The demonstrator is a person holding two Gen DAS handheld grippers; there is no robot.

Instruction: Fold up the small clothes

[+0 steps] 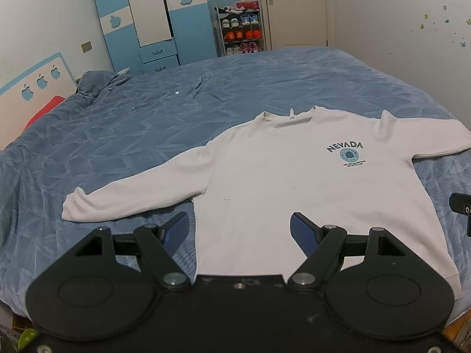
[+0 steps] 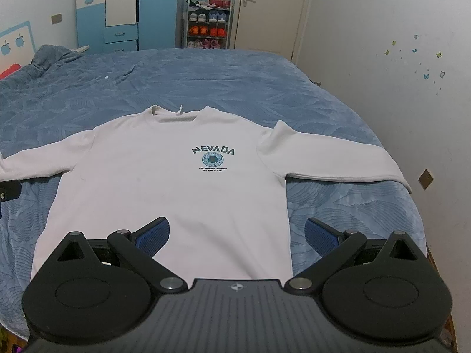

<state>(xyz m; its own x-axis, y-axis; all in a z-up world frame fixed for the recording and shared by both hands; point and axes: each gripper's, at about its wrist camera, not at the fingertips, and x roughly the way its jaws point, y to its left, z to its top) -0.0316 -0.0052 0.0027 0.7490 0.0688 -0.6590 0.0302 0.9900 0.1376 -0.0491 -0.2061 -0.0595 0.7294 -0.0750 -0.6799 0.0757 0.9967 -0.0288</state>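
The white "NEVADA" sweatshirt (image 2: 176, 194) lies flat, front up, across the centre of the blue bedspread (image 2: 235, 82), soft, light and limp, best pinched at hem corners or sleeve cuffs, while the left gripper (image 1: 240, 229) and right gripper (image 2: 237, 232) hover wide open, empty, at the lower frame.

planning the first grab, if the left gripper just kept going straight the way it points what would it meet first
Most likely the white sweatshirt: the open left gripper points over its lower left body, near the side edge, with the blue bedspread just beside. Depth is unclear, so the exact contact point is a guess.
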